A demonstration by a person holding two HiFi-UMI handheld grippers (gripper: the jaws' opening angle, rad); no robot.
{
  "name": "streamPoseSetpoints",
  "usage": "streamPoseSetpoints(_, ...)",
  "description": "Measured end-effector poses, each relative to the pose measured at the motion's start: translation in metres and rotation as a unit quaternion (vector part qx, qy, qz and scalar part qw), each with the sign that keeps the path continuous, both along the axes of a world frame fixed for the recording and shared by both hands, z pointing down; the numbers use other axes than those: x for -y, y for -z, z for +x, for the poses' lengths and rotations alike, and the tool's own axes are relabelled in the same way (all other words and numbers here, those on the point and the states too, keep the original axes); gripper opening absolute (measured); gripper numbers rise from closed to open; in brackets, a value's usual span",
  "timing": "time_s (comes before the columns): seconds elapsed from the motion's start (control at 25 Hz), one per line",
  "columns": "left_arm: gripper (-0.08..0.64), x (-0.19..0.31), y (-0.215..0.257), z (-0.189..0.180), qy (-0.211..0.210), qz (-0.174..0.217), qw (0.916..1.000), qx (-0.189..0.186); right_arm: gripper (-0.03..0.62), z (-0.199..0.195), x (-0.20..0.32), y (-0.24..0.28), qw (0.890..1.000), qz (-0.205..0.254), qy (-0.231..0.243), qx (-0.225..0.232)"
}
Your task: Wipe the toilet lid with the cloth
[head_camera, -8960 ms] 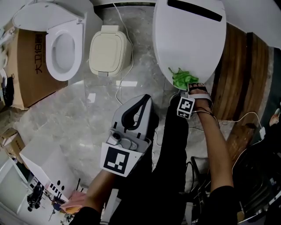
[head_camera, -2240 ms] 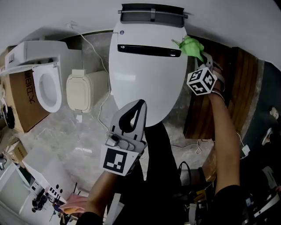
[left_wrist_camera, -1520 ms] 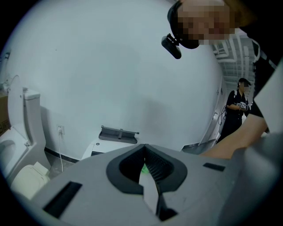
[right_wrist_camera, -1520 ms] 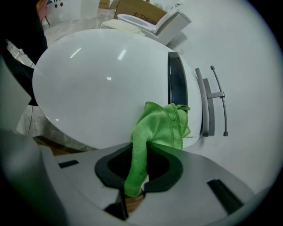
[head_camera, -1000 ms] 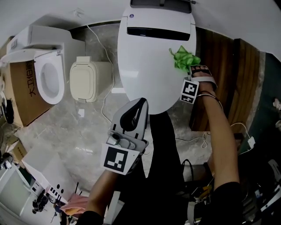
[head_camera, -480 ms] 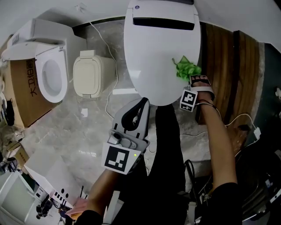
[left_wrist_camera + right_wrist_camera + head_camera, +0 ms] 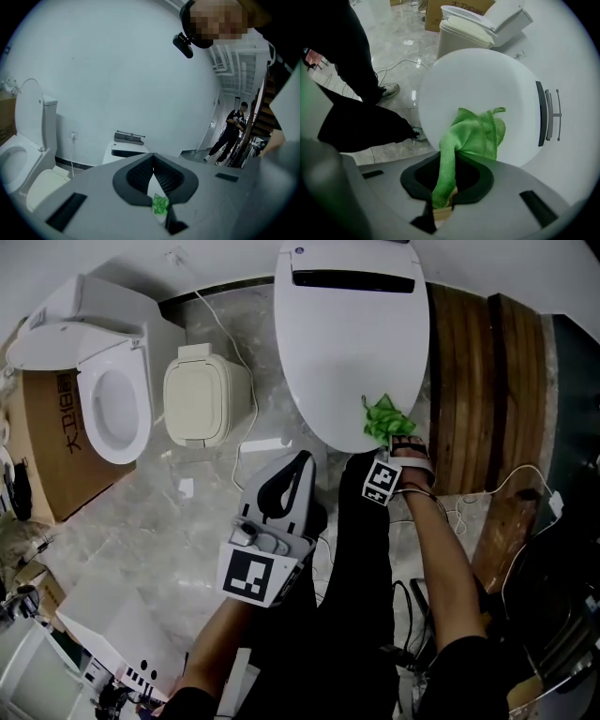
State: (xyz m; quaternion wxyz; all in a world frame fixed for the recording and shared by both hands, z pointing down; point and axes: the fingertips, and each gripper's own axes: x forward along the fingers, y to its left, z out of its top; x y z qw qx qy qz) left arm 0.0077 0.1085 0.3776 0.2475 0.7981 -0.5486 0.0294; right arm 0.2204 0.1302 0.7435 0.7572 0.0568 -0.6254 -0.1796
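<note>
Nearest, the left gripper point(image 7: 301, 457) hangs idle above the marble floor point(image 7: 178, 531), its jaws pressed together on nothing. Beyond it, the right gripper point(image 7: 398, 441) pinches a bunched green microfibre cloth point(image 7: 382, 416), which rests on the front right rim of the closed toilet lid point(image 7: 349, 343). Wiping looks under way. The lid shows no streaks, so I cannot judge how much of it is done; the cloth is well clear of its centre, left side and rear.

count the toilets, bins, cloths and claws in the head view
toilets: 2, closed toilet and open toilet
lidded bin: 1
green cloth: 1
claws: 2, left claw and right claw
total: 6
</note>
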Motion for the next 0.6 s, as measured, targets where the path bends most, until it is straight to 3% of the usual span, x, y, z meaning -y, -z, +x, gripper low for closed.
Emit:
streamPoseSetpoints(0.16,0.009,-0.016,0.007,-0.018,-0.001,0.005,1.0,0.0,0.064,-0.021,-0.031,-0.002,0.999,-0.013,-0.05,0.012)
streamPoseSetpoints(0.28,0.009,-0.028,0.006,-0.034,0.004,0.0,1.0,-0.001,0.064,-0.04,-0.042,-0.003,0.989,-0.05,-0.131,0.041)
streamPoseSetpoints(0.44,0.009,-0.04,0.006,-0.049,0.013,-0.007,0.9999,0.005,0.064,-0.082,-0.061,0.001,0.961,-0.116,-0.224,0.112)
streamPoseSetpoints(0.6,0.009,-0.05,0.016,-0.056,0.02,-0.011,0.9997,0.005,0.064,-0.139,-0.079,0.029,0.916,-0.169,-0.292,0.218)
